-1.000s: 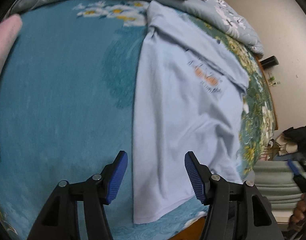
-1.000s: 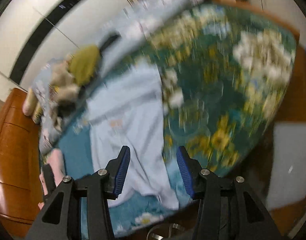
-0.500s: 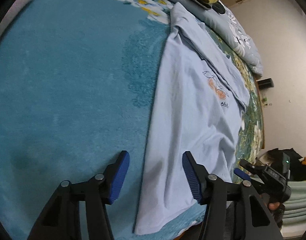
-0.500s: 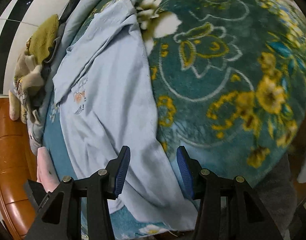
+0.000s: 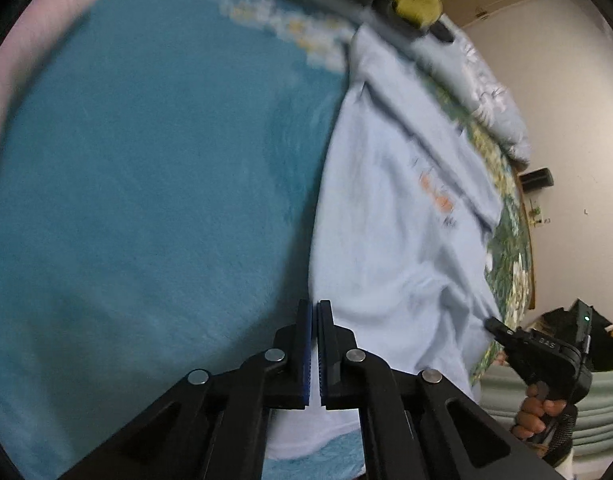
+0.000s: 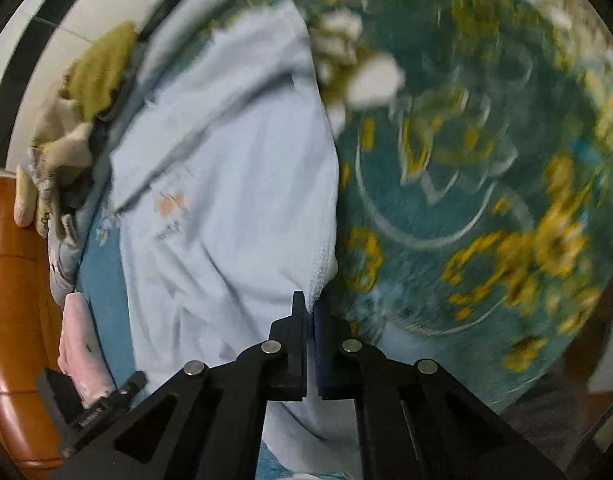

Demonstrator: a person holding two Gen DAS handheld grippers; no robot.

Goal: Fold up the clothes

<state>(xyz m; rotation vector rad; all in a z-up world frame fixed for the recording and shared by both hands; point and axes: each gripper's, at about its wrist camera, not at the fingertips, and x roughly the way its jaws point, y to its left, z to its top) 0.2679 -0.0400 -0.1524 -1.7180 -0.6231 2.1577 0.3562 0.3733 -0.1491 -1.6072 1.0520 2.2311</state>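
A light blue T-shirt [image 5: 390, 224] with a small orange print lies lengthwise on the bed, sleeves folded in; it also shows in the right wrist view [image 6: 226, 200]. My left gripper [image 5: 315, 312] is shut on the shirt's left edge near the hem. My right gripper [image 6: 309, 308] is shut on the shirt's right edge near the hem. The right gripper also shows in the left wrist view [image 5: 494, 326], touching the shirt's far side.
A teal blanket [image 5: 146, 184] with a yellow flower pattern [image 6: 486, 184] covers the bed. A pink folded cloth [image 6: 84, 352] lies at the left. A pile of clothes [image 6: 90, 80] and a grey quilt sit at the head end. A wooden frame [image 6: 14, 300] borders the bed.
Both grippers have closed from open onto the shirt's two side edges near the hem. Both views are now blurred with motion.
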